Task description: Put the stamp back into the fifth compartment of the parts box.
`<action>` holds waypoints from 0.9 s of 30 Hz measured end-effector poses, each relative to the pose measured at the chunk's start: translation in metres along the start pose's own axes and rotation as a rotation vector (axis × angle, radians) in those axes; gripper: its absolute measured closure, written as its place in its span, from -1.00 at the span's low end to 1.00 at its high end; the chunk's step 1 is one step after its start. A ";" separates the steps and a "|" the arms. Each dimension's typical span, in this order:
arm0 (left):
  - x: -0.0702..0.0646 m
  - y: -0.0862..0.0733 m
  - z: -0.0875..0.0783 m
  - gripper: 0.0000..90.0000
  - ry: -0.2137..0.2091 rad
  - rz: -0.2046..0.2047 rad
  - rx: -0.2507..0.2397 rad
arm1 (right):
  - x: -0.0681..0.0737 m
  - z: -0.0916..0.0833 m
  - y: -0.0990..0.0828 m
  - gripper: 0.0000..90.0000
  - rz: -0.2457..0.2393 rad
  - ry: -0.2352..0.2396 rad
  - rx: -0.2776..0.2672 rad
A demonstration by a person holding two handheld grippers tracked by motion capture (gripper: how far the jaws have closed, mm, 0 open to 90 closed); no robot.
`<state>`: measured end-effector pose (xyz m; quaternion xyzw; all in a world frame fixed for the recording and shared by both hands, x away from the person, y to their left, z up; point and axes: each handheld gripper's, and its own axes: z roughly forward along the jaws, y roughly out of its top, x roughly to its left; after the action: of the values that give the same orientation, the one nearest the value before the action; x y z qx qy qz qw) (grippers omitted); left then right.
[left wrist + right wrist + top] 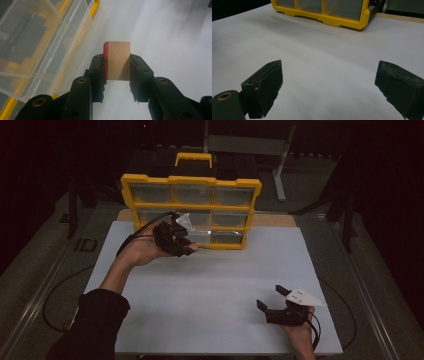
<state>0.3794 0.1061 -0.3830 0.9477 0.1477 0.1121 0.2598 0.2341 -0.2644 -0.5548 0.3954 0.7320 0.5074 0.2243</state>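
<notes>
At the top centre of the high view:
Organizer (pixel 190 210): a yellow-framed case with clear drawers stands upright at the far edge of the table (pixel 220 280). One clear drawer (pixel 37 47) sits pulled out at the left of the left gripper view.
Table: a white sheet fills the middle and lower frame, bare between the two hands.
Left gripper (pixel 181 240): held up at centre left of the high view, just in front of the organizer's lower drawers, clenched on the block.
Right gripper (pixel 272 297): low at the lower right of the high view, well apart from the organizer, its jaws spread wide with nothing between them.
Block (pixel 117 60): a small tan piece with a red face on its left side, squeezed between the left pads at the middle of the left gripper view, off the table beside the open drawer.
Done: the block seems picked up and the drawer opened.
Left: whether the block goes into the drawer or out onto the table I cannot tell; releasing it and shutting the drawer likely remain.
</notes>
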 end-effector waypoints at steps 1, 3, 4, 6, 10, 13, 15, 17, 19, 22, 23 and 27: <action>0.001 0.000 -0.002 0.49 -0.002 0.000 -0.003 | 0.000 0.000 0.000 -0.83 0.000 0.000 0.000; 0.002 0.000 -0.004 0.49 -0.003 -0.004 -0.008 | 0.000 0.000 0.000 -0.83 0.001 0.000 -0.001; 0.003 0.000 -0.005 0.49 -0.002 -0.007 -0.010 | 0.000 0.000 0.000 -0.83 0.000 -0.001 -0.001; 0.004 0.000 -0.007 0.49 -0.001 -0.006 -0.009 | 0.000 0.000 0.000 -0.83 0.000 -0.001 -0.001; 0.008 0.001 -0.015 0.49 0.009 -0.009 -0.014 | -0.001 0.000 0.000 -0.83 0.003 0.001 -0.001; 0.009 0.002 -0.018 0.49 0.011 -0.016 -0.031 | 0.000 -0.001 0.000 -0.83 0.003 0.003 -0.004; 0.011 0.003 -0.020 0.49 0.015 -0.019 -0.034 | 0.000 -0.001 0.000 -0.83 0.001 0.003 -0.006; 0.011 0.004 -0.021 0.49 0.017 -0.018 -0.032 | 0.000 -0.001 0.000 -0.83 0.003 0.002 -0.005; 0.011 0.006 -0.024 0.49 0.017 -0.017 -0.038 | 0.000 -0.001 0.000 -0.83 0.004 0.003 -0.003; 0.011 0.009 -0.026 0.49 0.023 -0.012 -0.038 | 0.000 -0.001 0.000 -0.83 0.012 -0.003 -0.008; 0.012 0.010 -0.026 0.49 0.024 -0.013 -0.040 | 0.000 -0.001 0.000 -0.83 0.013 -0.002 -0.009; 0.013 0.012 -0.029 0.49 0.033 -0.008 -0.032 | 0.000 -0.002 0.001 -0.83 0.008 -0.002 -0.011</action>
<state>0.3862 0.1139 -0.3507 0.9409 0.1540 0.1291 0.2728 0.2330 -0.2648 -0.5535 0.3977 0.7273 0.5120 0.2251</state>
